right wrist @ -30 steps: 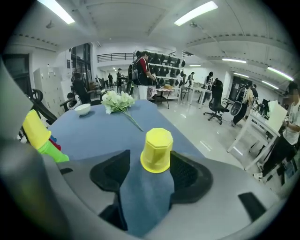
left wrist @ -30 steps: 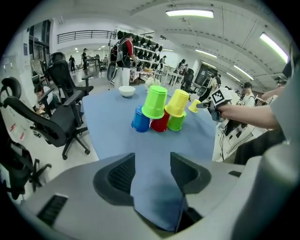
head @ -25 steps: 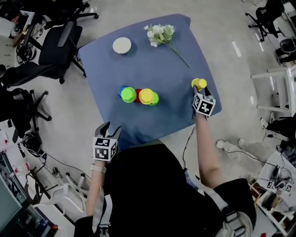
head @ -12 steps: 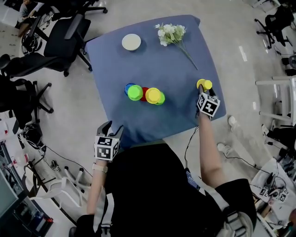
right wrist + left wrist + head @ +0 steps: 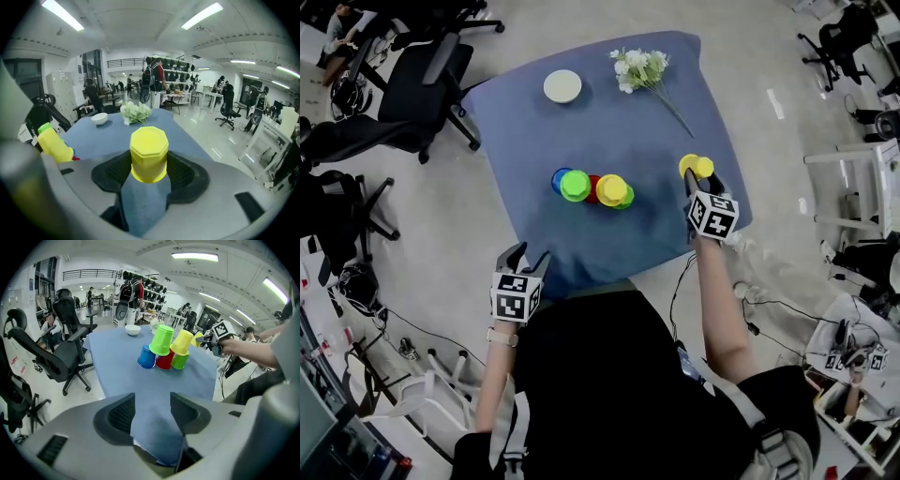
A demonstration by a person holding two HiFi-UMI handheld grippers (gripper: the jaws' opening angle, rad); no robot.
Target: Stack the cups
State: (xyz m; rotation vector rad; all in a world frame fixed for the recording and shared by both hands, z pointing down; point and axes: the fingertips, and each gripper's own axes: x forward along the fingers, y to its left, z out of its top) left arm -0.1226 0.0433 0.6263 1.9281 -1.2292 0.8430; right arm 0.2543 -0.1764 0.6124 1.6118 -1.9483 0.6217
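In the middle of the blue-clothed table [image 5: 619,122] stands a cluster of upturned cups: blue [image 5: 561,178], red [image 5: 592,187] and green [image 5: 625,199] below, a light green cup [image 5: 575,186] and a yellow one [image 5: 611,190] on top. My right gripper [image 5: 698,178] is near the table's right edge, shut on another upturned yellow cup [image 5: 148,154]; the pads press its sides. My left gripper [image 5: 525,258] hovers open and empty over the table's near edge, with the cluster [image 5: 164,350] ahead of it.
At the far side of the table lie a white bowl [image 5: 562,86] and a bunch of white flowers [image 5: 639,67]. Office chairs [image 5: 422,84] stand left of the table. Cables and white furniture are on the floor to the right.
My right gripper with the yellow cup has shifted a little left, toward the cup cluster. The left gripper has stayed where it was.
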